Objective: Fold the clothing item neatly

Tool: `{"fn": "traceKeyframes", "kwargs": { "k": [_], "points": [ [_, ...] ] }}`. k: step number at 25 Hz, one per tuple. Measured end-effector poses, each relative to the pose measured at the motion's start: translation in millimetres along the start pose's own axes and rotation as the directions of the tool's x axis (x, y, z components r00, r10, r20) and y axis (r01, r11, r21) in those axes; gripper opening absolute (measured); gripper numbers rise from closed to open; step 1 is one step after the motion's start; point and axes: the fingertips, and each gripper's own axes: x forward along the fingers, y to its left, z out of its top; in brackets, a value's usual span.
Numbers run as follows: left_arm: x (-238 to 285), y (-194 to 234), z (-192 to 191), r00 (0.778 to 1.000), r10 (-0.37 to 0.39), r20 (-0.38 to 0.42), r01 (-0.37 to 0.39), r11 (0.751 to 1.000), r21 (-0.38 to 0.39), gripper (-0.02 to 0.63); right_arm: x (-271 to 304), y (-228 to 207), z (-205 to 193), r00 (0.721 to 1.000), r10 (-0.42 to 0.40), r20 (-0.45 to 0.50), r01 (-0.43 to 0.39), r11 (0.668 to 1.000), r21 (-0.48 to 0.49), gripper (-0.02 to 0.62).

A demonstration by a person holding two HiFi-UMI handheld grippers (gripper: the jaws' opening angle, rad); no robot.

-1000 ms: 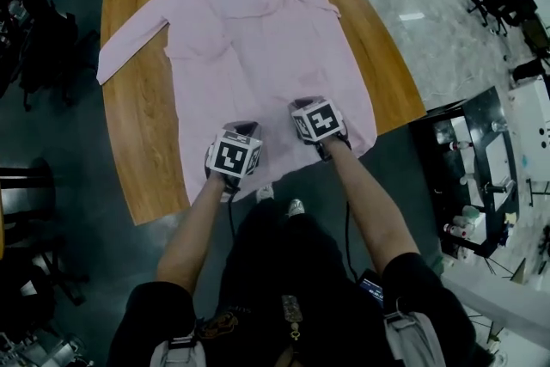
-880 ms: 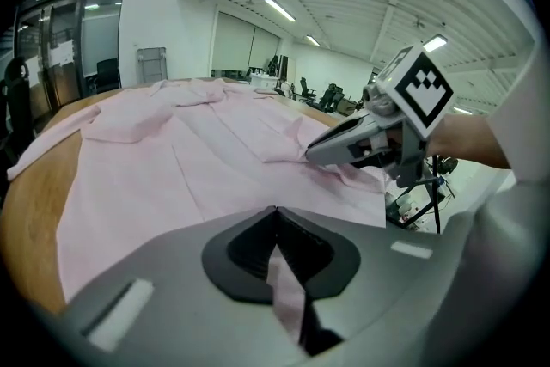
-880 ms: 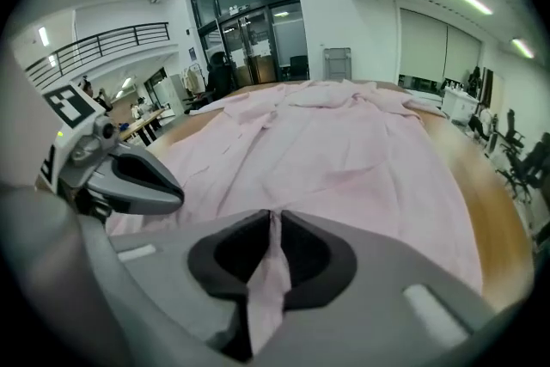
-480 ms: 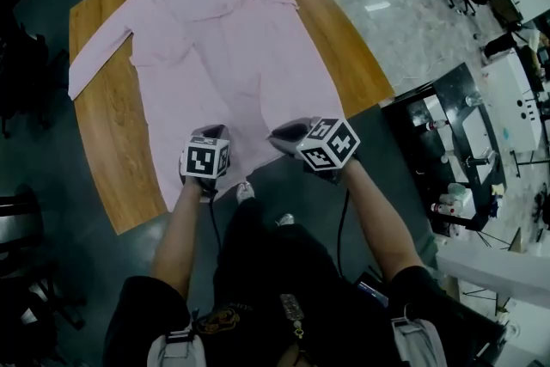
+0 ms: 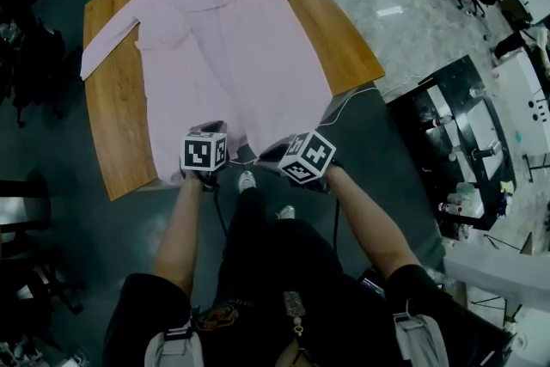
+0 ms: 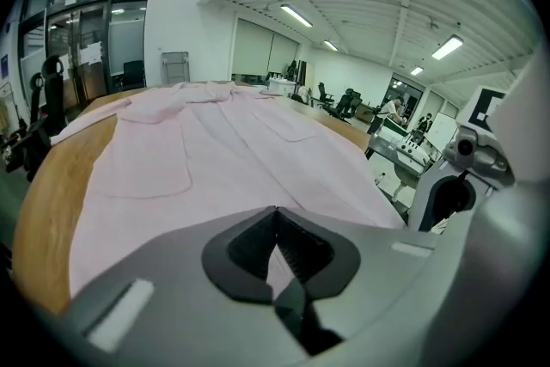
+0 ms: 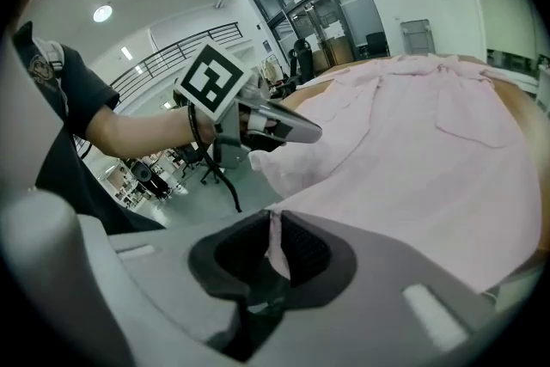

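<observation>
Both the left tool [image 6: 275,212] and right tool [image 7: 273,217] grip the outspread pink shirt [image 5: 232,47].

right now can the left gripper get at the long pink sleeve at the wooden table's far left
Probably not: the left gripper is shut on the hem of the pink garment; the long pink sleeve lies far across the wooden table.

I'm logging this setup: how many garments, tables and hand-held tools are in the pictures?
Garments: 1, the pink shirt
Tables: 1, the wooden table
Tools: 2, the left tool and the right tool
Total: 4
</observation>
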Motion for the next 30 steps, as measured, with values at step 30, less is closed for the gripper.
{"fn": "traceKeyframes", "kwargs": {
  "k": [30],
  "points": [
    [-38,-42,56,0.986,0.065,0.155,-0.075,0.995,0.06,0.008,-64,-52,35,0.955,-0.191,0.228,0.186,0.982,0.041,0.051]
  ]
}}
